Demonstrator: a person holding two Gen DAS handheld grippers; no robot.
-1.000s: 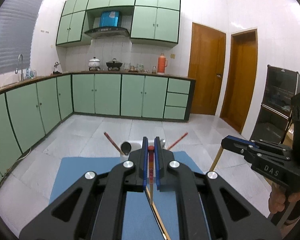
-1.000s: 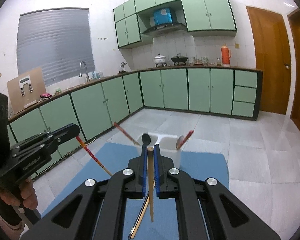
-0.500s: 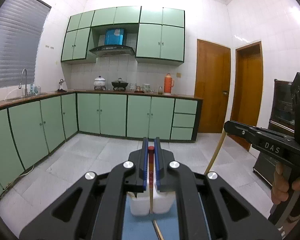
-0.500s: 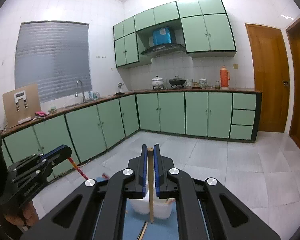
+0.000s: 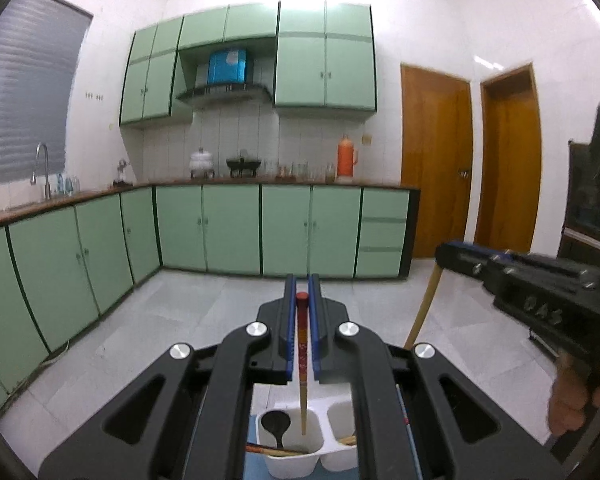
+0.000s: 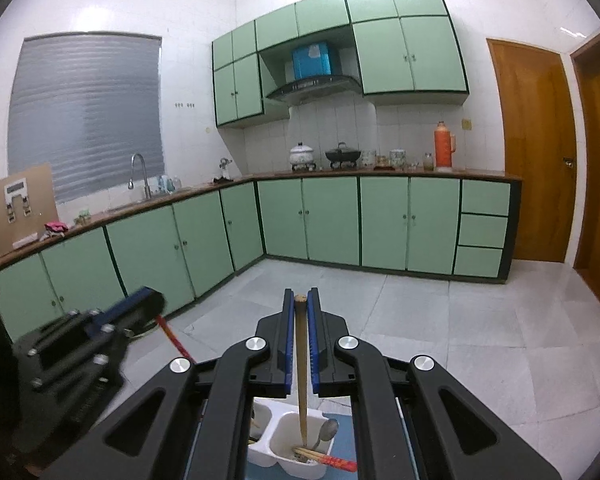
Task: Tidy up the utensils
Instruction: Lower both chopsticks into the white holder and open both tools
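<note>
- Left wrist view: the left tongs (image 5: 302, 308) are clenched on a red-topped chopstick (image 5: 302, 360), which hangs down between the blue pads with its tip over the left compartment of a white divided utensil holder (image 5: 300, 462).
- A black spoon (image 5: 277, 426) lies in that same compartment, below and left of the tongs.
- To their right, the right tongs (image 5: 456, 254) carry a plain wooden chopstick (image 5: 422, 308); blurred raised letters on their body seem to read "DAS".
- Right wrist view: the right tongs (image 6: 300, 304) grasp the wooden chopstick (image 6: 301, 372), its tip down in the holder's right compartment (image 6: 296, 462), beside a metal spoon (image 6: 327, 431) and red-ended chopsticks (image 6: 328, 460).
- The left tongs (image 6: 140, 304) show blurred at lower left.
</note>
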